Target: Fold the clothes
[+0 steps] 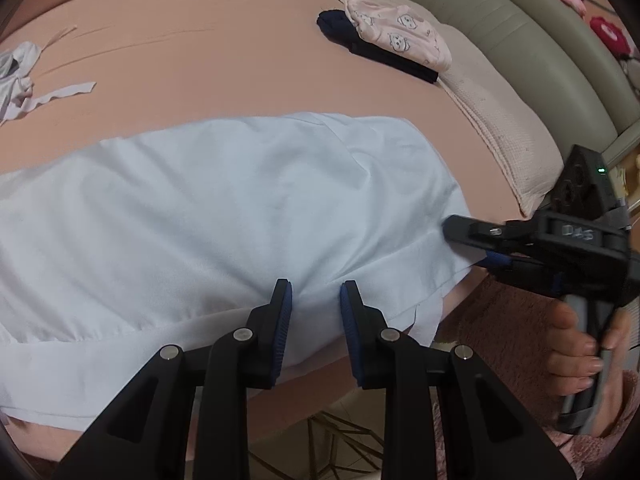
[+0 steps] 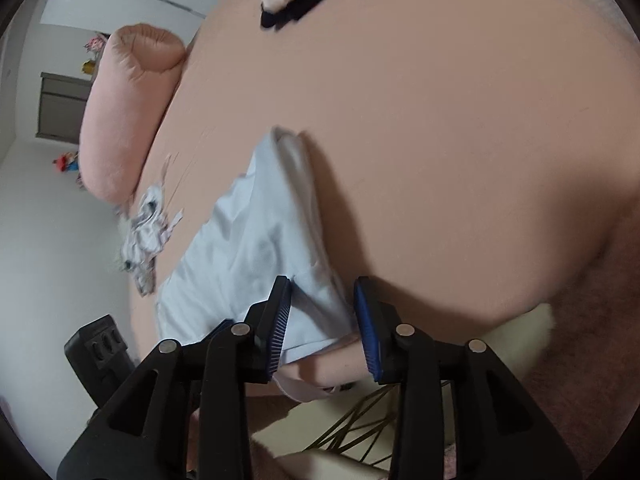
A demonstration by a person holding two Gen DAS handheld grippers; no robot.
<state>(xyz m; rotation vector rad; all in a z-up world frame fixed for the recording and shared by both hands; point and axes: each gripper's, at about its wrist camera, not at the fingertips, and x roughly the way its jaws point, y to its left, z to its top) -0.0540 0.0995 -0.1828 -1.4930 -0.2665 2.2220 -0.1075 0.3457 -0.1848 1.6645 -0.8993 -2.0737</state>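
We see the pale blue garment [image 1: 224,216] spread flat at the bed's [image 1: 200,60] near edge; our left gripper [image 1: 316,294] and right gripper [image 2: 322,292] both stand parted over its hem, gripping nothing.

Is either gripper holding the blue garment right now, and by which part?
Neither seems to. The right gripper is open astride the light blue garment's side edge; the left gripper is open over its near edge.
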